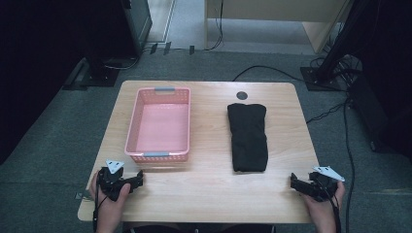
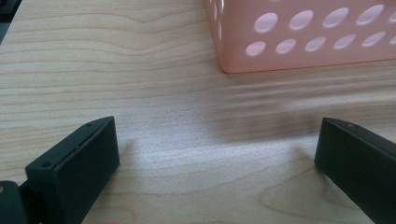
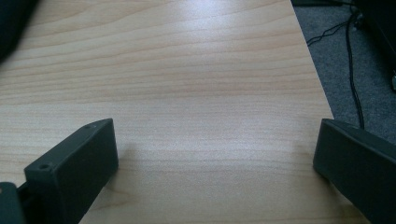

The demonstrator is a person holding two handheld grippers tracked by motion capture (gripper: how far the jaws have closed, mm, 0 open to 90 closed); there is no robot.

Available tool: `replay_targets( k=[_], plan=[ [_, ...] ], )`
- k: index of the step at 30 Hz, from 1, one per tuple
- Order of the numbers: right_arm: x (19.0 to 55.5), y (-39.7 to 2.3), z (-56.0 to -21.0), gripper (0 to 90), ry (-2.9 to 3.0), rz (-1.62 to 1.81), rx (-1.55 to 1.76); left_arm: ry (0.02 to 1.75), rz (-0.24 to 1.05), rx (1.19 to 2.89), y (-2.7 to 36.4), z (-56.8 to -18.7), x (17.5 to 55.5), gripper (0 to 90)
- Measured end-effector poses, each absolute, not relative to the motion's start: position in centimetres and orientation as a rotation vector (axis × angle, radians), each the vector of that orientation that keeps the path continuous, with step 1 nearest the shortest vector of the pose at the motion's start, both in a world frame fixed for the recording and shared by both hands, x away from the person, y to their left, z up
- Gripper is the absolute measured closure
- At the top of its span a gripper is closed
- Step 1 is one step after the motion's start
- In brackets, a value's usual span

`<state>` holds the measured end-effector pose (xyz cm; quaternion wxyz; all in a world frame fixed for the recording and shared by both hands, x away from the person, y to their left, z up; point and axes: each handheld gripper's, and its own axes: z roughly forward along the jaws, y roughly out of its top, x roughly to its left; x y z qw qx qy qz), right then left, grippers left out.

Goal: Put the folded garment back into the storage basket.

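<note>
A pink perforated basket [image 1: 159,124] stands empty on the left half of the wooden table [image 1: 209,184]. A folded black cloth [image 1: 248,136] lies lengthwise on the right half. My left gripper [image 1: 131,180] rests near the front left corner, just in front of the basket, held by a hand; its jaws stand wide apart over bare wood [image 2: 217,140], with the basket's corner [image 2: 299,42] ahead. My right gripper [image 1: 297,183] rests at the front right edge, jaws wide apart with nothing between them [image 3: 215,140]. The dark cloth edge [image 3: 11,28] shows at that view's top left.
A round grommet [image 1: 241,95] sits in the table's back edge. Cables [image 1: 335,109] run over the grey carpet at the right, and dark equipment stands at the back left and right. The table's right edge [image 3: 310,60] lies close to my right gripper.
</note>
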<state>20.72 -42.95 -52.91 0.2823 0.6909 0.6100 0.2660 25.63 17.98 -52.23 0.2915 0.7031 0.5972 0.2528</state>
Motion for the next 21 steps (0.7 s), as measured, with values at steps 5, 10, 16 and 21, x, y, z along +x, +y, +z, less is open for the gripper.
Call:
replay_targets(
  k=[5, 10, 16, 21],
  plan=[
    [20.7, -42.8, -52.9, 0.0, 1.624, 0.735, 1.857, 1.593, 0.674, 1.876, 17.9, -52.2, 25.6, 0.0],
    [20.6, -42.6, -52.5, 0.0, 1.581, 0.781, 1.873, 1.586, 0.673, 1.878, 17.8, -52.2, 25.5, 0.0],
    [20.8, -41.9, -51.2, 0.0, 1.57, 0.786, 1.852, 1.581, 0.669, 1.884, 17.7, -52.2, 25.5, 0.0],
    [21.3, -41.1, -49.8, 0.0, 1.589, 0.858, 1.863, 1.578, 0.669, 1.885, 17.6, -52.2, 25.4, 0.0]
  ],
)
